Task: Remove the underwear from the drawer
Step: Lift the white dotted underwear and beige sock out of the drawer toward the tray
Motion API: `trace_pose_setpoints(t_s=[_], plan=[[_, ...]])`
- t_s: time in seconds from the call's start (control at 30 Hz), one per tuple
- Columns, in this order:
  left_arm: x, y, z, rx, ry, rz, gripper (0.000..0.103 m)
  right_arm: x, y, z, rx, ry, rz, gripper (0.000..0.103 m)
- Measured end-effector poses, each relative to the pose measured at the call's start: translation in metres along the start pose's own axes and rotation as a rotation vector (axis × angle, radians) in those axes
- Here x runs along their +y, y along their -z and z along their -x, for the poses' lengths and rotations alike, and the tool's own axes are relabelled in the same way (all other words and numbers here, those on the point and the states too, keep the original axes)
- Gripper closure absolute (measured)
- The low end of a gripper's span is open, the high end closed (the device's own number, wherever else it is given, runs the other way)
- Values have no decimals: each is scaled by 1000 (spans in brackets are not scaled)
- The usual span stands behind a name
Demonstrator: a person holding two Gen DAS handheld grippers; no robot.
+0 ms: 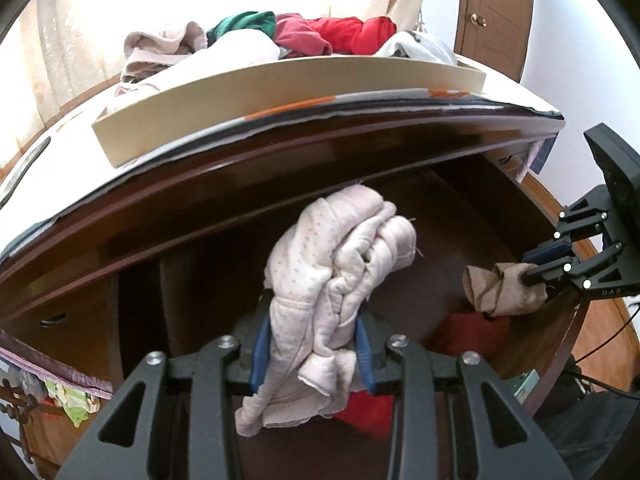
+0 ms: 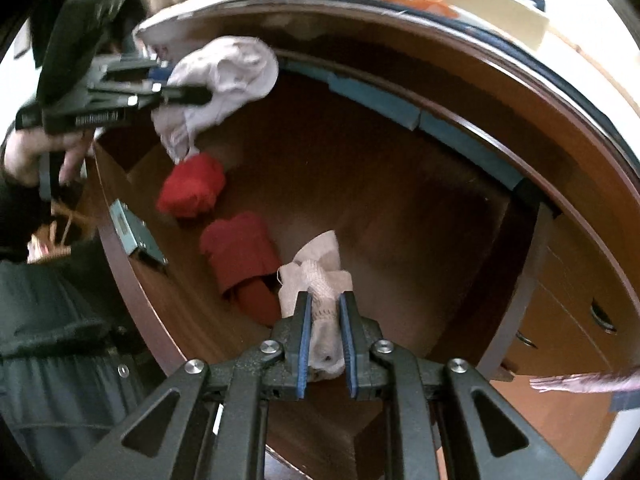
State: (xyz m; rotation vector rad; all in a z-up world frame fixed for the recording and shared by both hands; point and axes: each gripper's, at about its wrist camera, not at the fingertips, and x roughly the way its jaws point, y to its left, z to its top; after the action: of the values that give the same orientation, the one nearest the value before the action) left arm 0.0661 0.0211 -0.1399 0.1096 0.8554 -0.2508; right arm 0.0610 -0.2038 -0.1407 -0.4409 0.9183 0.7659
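left gripper (image 1: 314, 354) clamps pink underwear (image 1: 340, 264); right gripper (image 2: 325, 336) pinches beige roll (image 2: 320, 280).

Soft quilted pink cloth with faint dots (image 1: 332, 280) at frame centre. Glossy dark-brown wood for the drawer (image 2: 360, 184). Matt black plastic on the left tool (image 1: 314, 350), blue ribbed pads, bright metal bolts. Matt beige cardboard tray (image 1: 280, 92) above.

Red bundle (image 1: 362, 410) mostly hidden behind pink garment (image 1: 332, 280).
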Motion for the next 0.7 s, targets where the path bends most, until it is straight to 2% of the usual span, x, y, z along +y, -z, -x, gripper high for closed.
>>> trace_pose_setpoints(t_s=[0.23,0.7], plan=[[-1,6,3,-9,-15,18,69,-6,-8,-14,-72,-16,-56,87],[11,16,15,-49,-21,81,69,-9,-10,8,-215,-6,-118,88]])
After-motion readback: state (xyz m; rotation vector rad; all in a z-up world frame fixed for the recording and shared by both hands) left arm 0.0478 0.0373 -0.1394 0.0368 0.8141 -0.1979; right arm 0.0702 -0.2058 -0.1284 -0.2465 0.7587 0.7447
